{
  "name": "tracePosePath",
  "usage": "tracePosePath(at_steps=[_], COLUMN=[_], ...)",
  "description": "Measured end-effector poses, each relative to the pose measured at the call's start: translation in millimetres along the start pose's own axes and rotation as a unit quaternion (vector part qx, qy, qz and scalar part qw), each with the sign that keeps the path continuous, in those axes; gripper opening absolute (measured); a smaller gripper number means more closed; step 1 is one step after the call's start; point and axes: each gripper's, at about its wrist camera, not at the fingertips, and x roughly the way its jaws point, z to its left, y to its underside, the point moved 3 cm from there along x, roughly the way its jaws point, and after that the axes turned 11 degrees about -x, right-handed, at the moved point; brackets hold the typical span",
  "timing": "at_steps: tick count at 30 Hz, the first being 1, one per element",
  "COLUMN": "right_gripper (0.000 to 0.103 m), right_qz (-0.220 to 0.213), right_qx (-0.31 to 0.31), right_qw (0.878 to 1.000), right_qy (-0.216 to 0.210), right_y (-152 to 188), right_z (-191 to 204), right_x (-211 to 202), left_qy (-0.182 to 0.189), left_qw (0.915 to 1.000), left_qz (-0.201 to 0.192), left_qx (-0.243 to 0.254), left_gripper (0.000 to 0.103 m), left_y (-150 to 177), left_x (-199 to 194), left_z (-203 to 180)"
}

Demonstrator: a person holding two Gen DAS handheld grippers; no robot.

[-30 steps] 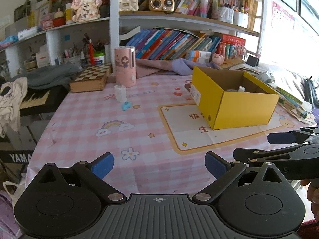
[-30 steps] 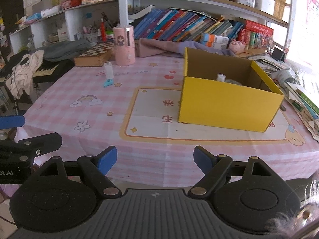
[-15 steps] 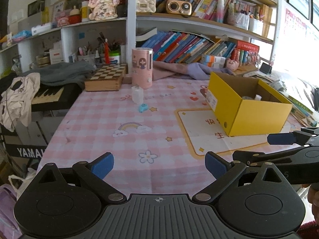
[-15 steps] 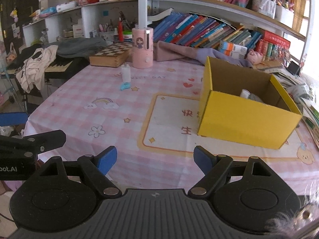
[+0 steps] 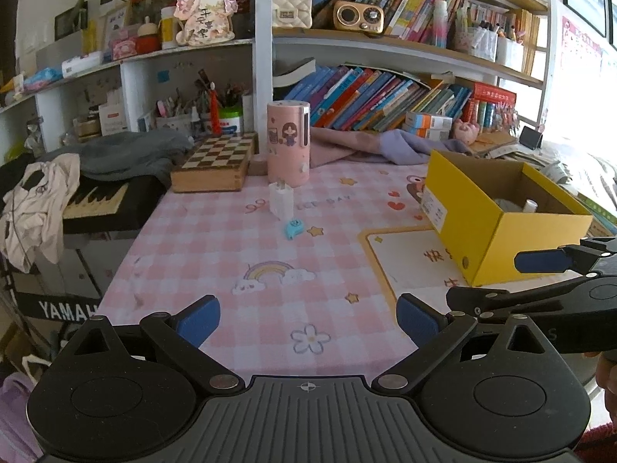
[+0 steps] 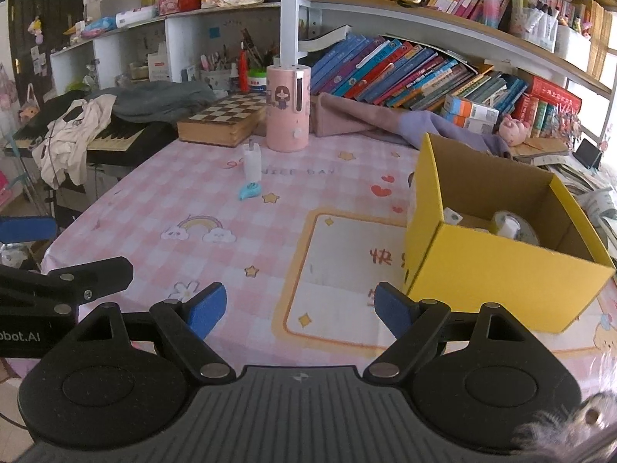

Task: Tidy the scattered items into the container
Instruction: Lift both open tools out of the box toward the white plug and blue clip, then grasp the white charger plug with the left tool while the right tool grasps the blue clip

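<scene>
our left gripper and right gripper both hang released with nothing between the pads, low over the near edge of the counter. further out, a small white bottle and blue tape dispenser sit near each other, well left of the yellow box, which holds a few items.

Bright right-side window glare, fisheye-bent edges

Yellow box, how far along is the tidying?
Done: the yellow box already holds a tape roll and a small white item. In hand: nothing; left tongs and right tongs are open and empty. Left: the white bottle and blue correction tape on the tablecloth.
</scene>
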Motion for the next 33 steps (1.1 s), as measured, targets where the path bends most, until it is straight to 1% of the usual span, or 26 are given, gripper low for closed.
tracePosePath(at_steps=[6,15,20,25,27,33], right_gripper=[0.082,0.081,0.081,0.081,0.081,0.080], right_qz=[-0.010,-0.004,0.010,0.023,0.023,0.025], right_qx=[-0.012,-0.018,-0.022,-0.027,-0.033,-0.050], right_qw=[1.000,1.000,0.999,0.998,0.997,0.995], right_qy=[0.002,-0.020,-0.037,-0.058,-0.066,-0.087], right_y=[-16.2,-46.0,-59.0,-68.4,-72.3,-81.7], right_z=[-5.3,-15.5,-21.7,-24.1,-22.3,-11.8], right_x=[23.3,70.0,98.7,128.4,139.6,177.3], left_qy=[-0.004,-0.021,-0.029,-0.035,-0.035,-0.030], left_qw=[1.0000,0.9997,0.9994,0.9993,0.9993,0.9989], left_qz=[-0.006,0.000,0.005,0.004,0.007,0.035], left_qx=[-0.002,-0.010,-0.021,-0.013,-0.013,0.000], left_gripper=[0.099,0.099,0.099,0.099,0.099,0.099], left_y=[-12.3,-37.5,-54.3,-76.6,-84.7,-101.8], left_x=[24.1,63.7,87.5,112.9,125.1,172.0], left_z=[3.3,12.5,16.6,15.5,15.0,17.1])
